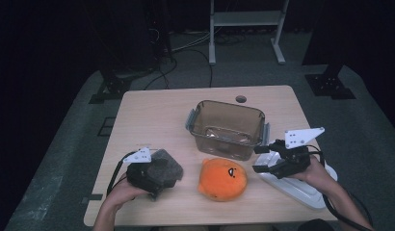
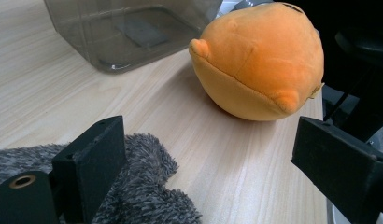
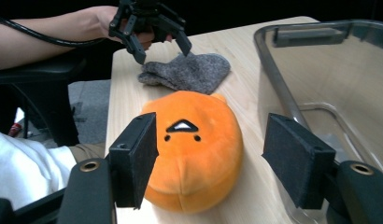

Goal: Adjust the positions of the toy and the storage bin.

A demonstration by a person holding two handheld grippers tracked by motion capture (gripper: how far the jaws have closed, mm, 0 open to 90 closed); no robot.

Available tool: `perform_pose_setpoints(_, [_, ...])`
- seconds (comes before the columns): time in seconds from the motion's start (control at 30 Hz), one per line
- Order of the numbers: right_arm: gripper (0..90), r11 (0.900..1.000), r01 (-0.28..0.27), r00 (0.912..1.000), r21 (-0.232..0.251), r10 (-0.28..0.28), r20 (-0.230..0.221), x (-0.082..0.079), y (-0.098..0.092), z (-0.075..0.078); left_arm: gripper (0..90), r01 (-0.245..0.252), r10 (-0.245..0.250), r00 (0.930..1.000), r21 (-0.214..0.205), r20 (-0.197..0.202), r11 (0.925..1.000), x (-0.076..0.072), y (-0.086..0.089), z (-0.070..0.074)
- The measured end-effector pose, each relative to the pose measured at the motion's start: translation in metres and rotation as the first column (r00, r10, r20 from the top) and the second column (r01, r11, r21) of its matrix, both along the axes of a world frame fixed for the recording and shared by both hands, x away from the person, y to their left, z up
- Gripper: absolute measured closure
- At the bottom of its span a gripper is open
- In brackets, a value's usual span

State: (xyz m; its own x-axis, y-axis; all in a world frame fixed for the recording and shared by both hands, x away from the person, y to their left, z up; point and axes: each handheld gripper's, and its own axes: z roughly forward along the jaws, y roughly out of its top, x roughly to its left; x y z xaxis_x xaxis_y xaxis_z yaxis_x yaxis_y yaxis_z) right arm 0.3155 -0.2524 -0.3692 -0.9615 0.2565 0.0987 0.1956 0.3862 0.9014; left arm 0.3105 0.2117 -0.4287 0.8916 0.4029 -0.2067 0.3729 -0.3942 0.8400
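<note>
Aiming our right gripper (image 3: 208,163), jaws apart, at the plush (image 3: 194,149) beside the box (image 1: 228,129); next we should close on it.

Our left gripper (image 2: 208,163) is released by the cloth (image 2: 147,186).

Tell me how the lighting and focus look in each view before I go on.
High view: table evenly lit, surroundings almost black, picture soft. Left gripper view: orange plush sharp, faint shadow beneath, near jaws slightly blurred. Right gripper view: clear container wall hazy with soft reflections, grey cloth reasonably crisp.
</note>
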Motion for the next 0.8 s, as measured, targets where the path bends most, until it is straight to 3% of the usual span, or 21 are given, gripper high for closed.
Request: perform_pose_setpoints(0.8, [26.3, 0.9962, -0.083, 0.9965, -0.025, 0.083, -0.006, 0.009, 0.05, -0.004, 9.0, -0.002, 0.002, 1.0, 0.001, 0.007, 1.0, -0.001, 0.0, 0.001])
